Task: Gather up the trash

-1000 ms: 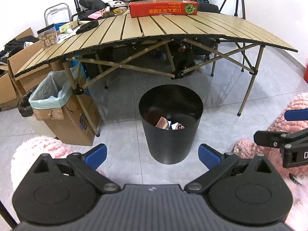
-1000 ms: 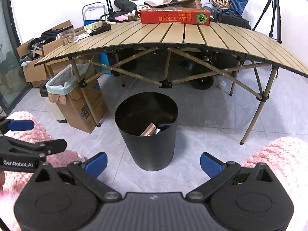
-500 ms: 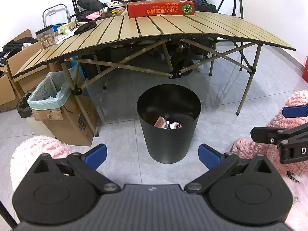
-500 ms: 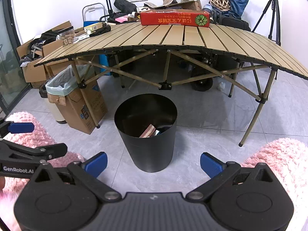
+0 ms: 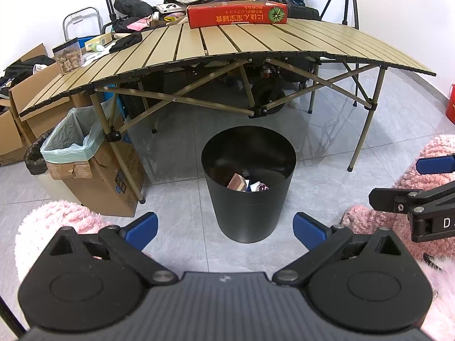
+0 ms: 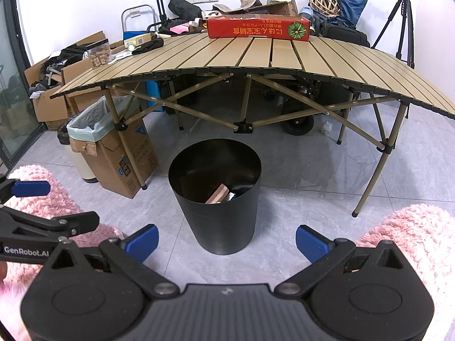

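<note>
At the table's left end a cardboard box lined with a pale green bag (image 5: 74,139) stands on the grey tiled floor (image 5: 182,204) against the leg. The left gripper (image 5: 224,228) is spread wide, its blue-padded fingers (image 5: 142,226) well apart with nothing between them and touching nothing; it hovers level above the floor, aimed at the black trash bin (image 5: 248,199). That bin stands upright on the floor just in front of the table's near edge, near the middle of its span, with discarded trash (image 5: 247,183) lying at the bottom, seemingly a brownish block and some wrappers, though the dark interior blurs them. The slatted table (image 6: 256,56) carries a long red box (image 6: 257,28) at its far edge. The right gripper (image 6: 227,240) is likewise fully parted and empty, held beside the left one at about the same height and facing the same bin. Fluffy pink sleeves (image 6: 406,236) flank both grippers.
</note>
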Action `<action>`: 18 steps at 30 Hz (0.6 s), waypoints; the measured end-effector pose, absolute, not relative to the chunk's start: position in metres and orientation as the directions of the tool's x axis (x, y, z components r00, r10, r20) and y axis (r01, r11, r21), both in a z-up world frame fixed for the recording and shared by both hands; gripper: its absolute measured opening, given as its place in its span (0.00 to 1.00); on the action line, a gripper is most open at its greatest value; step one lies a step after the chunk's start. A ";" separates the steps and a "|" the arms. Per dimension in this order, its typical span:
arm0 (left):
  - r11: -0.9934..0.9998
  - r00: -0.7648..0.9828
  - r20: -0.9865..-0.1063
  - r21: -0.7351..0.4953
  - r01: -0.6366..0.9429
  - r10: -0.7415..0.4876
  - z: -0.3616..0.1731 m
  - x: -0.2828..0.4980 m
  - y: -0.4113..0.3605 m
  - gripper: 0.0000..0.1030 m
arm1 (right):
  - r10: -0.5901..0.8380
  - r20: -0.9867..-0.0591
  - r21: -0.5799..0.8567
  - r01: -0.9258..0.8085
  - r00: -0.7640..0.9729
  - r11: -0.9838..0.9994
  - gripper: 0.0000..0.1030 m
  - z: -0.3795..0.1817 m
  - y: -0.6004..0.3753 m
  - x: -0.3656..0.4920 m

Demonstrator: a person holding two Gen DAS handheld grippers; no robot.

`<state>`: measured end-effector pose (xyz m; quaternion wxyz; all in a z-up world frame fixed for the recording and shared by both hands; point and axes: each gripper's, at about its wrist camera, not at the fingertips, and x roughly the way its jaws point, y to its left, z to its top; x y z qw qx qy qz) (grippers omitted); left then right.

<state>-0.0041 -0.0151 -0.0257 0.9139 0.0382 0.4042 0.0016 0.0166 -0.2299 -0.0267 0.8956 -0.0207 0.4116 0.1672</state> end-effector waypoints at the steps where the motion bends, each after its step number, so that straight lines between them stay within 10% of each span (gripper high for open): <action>1: 0.997 0.674 -0.738 0.072 0.027 0.035 -0.025 -0.004 -0.016 1.00 | 0.282 -0.744 0.101 -0.316 0.605 0.943 1.00 -0.027 -0.230 0.017; 18: 0.997 0.687 -0.726 0.065 0.040 0.019 -0.023 -0.007 -0.017 1.00 | 0.282 -0.743 0.099 -0.317 0.606 0.943 1.00 -0.027 -0.231 0.018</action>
